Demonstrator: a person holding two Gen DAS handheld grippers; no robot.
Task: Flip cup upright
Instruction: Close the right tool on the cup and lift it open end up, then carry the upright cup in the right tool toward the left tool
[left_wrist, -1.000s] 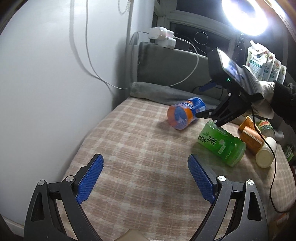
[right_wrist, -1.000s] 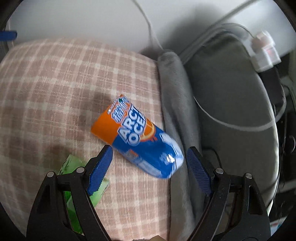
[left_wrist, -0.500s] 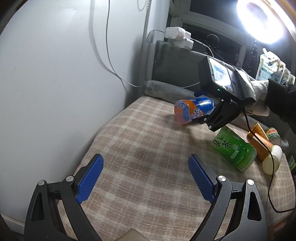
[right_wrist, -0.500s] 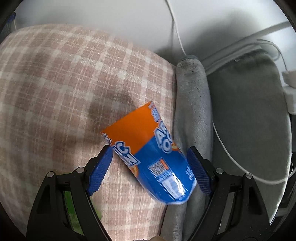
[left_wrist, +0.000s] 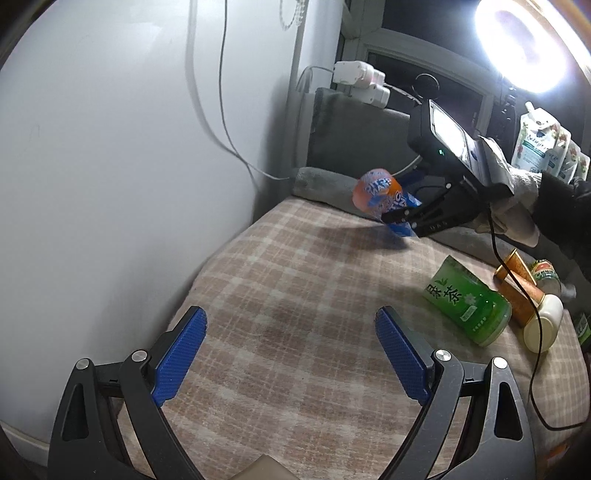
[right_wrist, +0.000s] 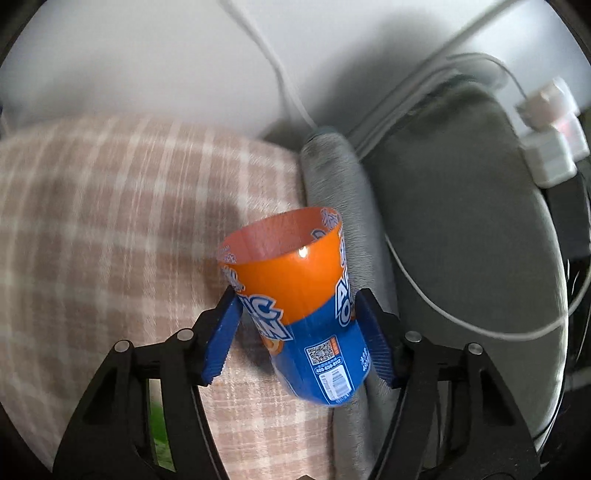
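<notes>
The orange and blue cup (right_wrist: 295, 306) is clamped at its middle between the blue pads of my right gripper (right_wrist: 299, 325). It is lifted off the plaid cushion (right_wrist: 92, 229), tilted, its open orange mouth pointing up and away. In the left wrist view the cup (left_wrist: 380, 201) hangs above the cushion's far end in the right gripper (left_wrist: 402, 221). My left gripper (left_wrist: 288, 350) is open and empty, low over the near part of the cushion (left_wrist: 295, 295).
A green cup (left_wrist: 465, 302) lies on its side at the right, beside an orange bottle with a white cap (left_wrist: 528, 302). A grey rolled blanket (right_wrist: 340, 206) and grey backrest (right_wrist: 461, 221) border the cushion. White wall (left_wrist: 110, 147) at left, cables and plugs (left_wrist: 362, 79) behind.
My right gripper has shut on the cup and lifted it off the cushion, turning its mouth upward. My left gripper has pulled back and tilted up a little, still open.
</notes>
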